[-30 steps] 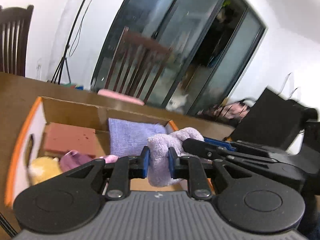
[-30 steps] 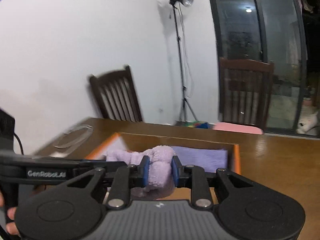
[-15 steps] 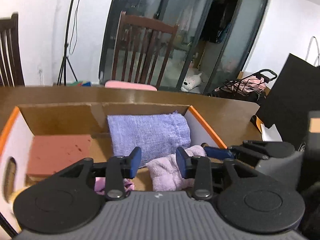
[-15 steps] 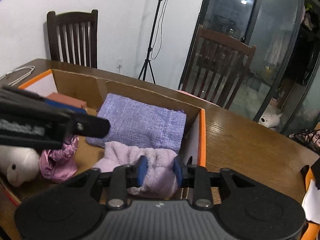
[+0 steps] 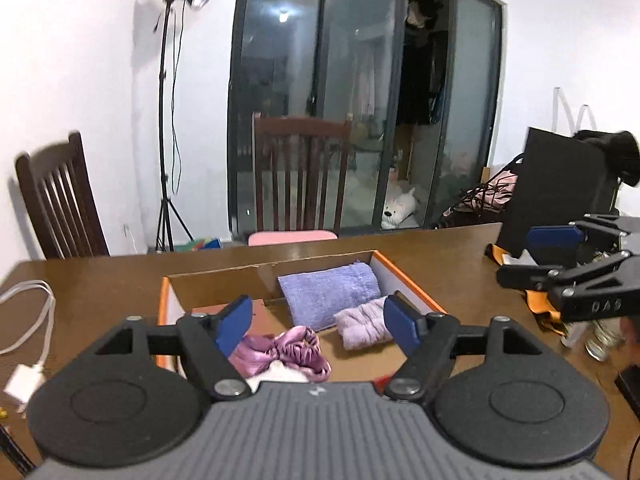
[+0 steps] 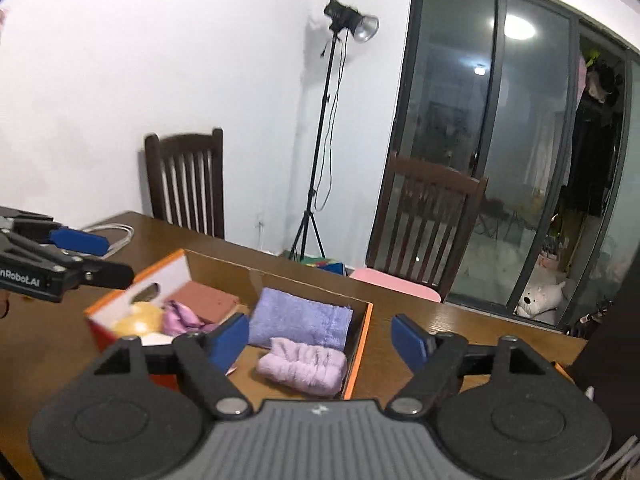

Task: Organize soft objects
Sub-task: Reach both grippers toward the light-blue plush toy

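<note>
Status: release of the lilac fleece roll [image 5: 366, 322] complete. A second ago pinched from both ends between both sets of pads above the cardboard box [image 5: 408, 282]; half a second ago lowered to the box floor, with the left pair already parting; now lying free at the box's near right corner, just in front of the folded purple towel [image 5: 330, 294], which fills the far right corner.

Left gripper [image 5: 318, 320]: jaws spread and opening, nothing between the pads; drawn back to the near edge of the box.

Right gripper [image 6: 320, 338]: jaws spread and opening, nothing pinched; the roll visible beyond the gap, apart from both pads. Withdrawn likewise, off the box's near right corner.

Other contents, unchanged in place: pink satin scrunchie [image 5: 286, 350] near the middle of the near edge; reddish-brown block [image 6: 206, 300] toward the far left corner; yellow soft item [image 6: 138, 316] and white soft item [image 5: 278, 372] along the near left part, partly hidden by the gripper body.

Outside the box on the table [image 5: 100, 284]: white cable [image 5: 26, 318] near the left edge.

Judgement: placement step finished, roll seated beside the towel with no overhang seen. No further loose soft item visible on the table in either view, so probably at or near the end of the task; table areas behind the grippers not shown, so not confirmed.
</note>
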